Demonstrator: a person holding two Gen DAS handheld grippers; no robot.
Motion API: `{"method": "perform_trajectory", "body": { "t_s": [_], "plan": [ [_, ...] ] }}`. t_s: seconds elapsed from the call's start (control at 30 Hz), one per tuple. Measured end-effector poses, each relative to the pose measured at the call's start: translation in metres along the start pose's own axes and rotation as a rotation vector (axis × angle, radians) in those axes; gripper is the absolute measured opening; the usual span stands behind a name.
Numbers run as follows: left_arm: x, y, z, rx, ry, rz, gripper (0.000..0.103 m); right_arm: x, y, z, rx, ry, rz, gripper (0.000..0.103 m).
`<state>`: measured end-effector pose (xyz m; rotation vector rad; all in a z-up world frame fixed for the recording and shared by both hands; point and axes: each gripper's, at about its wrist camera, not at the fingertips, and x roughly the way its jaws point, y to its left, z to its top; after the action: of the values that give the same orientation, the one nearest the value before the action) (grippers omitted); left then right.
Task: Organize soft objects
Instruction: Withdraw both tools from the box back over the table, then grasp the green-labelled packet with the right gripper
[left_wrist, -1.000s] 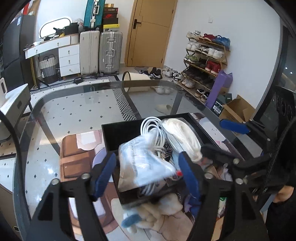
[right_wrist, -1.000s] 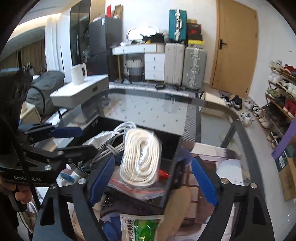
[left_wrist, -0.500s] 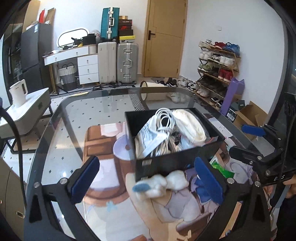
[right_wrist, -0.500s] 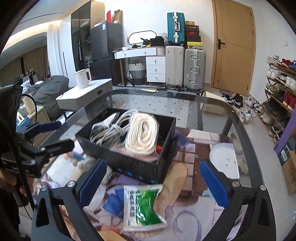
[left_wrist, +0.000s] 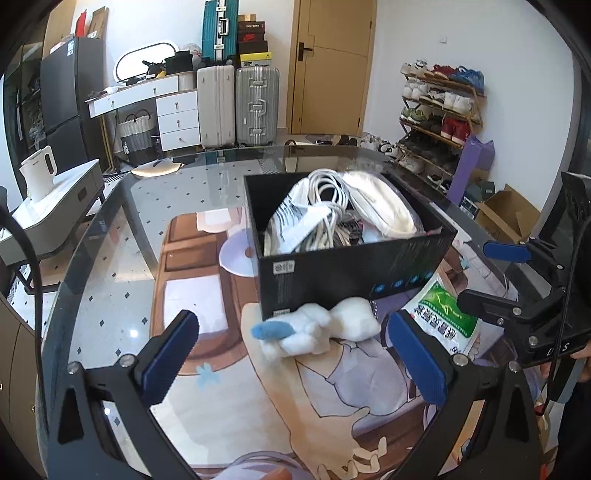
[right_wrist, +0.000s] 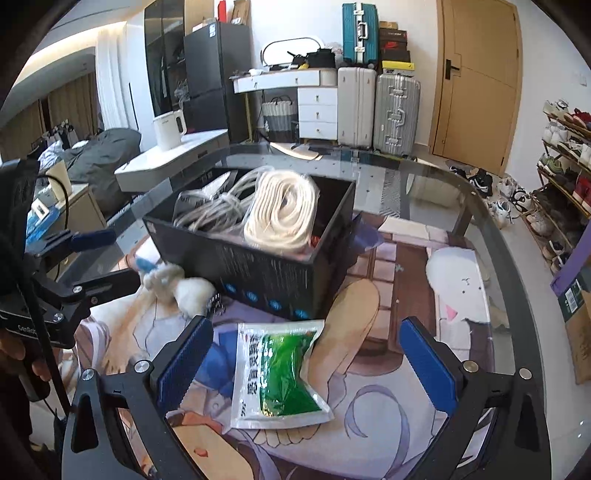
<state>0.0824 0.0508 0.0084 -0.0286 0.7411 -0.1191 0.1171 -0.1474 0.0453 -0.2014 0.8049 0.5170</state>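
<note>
- Left tongs (left_wrist: 291, 350) and right tongs (right_wrist: 306, 363) gape wide, empty, above the glass surface (left_wrist: 122, 236).
- Plush toy (left_wrist: 317, 330) touches the black box (left_wrist: 354, 266) front; green packet (right_wrist: 277, 373) lies just beside.
- Box holds white rope coil (right_wrist: 284, 210) and cables (left_wrist: 325, 188).

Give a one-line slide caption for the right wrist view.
Open right claw hovers over green packet before black box holding rope coil.

black box (left_wrist: 347, 273): 1 | white rope coil (right_wrist: 284, 210): 1 | cable bundle (left_wrist: 328, 206): 1 | green-printed packet (right_wrist: 279, 373): 1 | plush toy (left_wrist: 317, 332): 1
</note>
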Motion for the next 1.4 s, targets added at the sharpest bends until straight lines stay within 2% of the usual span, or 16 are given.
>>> {"method": "perform_trajectory", "body": {
  "t_s": [0.37,0.67,0.77,0.87,1.0,1.2,1.4],
  "plan": [
    [0.012,-0.003,-0.009,-0.023,0.047,0.001,0.103,0.022,0.002,-0.015,-0.026,0.110,0.001,0.102],
    [0.017,-0.006,-0.011,-0.022,0.064,0.002,0.103,0.038,0.008,-0.021,-0.046,0.159,-0.008,0.101],
    [0.019,-0.005,-0.013,-0.024,0.068,0.001,0.103,0.039,0.008,-0.020,-0.039,0.155,0.020,0.092],
    [0.020,-0.005,-0.015,-0.022,0.073,-0.003,0.103,0.037,0.009,-0.019,-0.049,0.146,0.032,0.078],
    [0.019,-0.004,-0.015,-0.020,0.074,-0.009,0.103,0.033,0.013,-0.017,-0.074,0.147,0.056,0.053],
    [0.021,-0.002,-0.011,-0.024,0.084,-0.029,0.103,0.029,0.011,-0.019,-0.071,0.138,0.077,0.044],
    [0.033,-0.012,-0.005,-0.025,0.119,-0.068,0.103,0.028,0.011,-0.020,-0.069,0.132,0.075,0.044]
  ]
}}
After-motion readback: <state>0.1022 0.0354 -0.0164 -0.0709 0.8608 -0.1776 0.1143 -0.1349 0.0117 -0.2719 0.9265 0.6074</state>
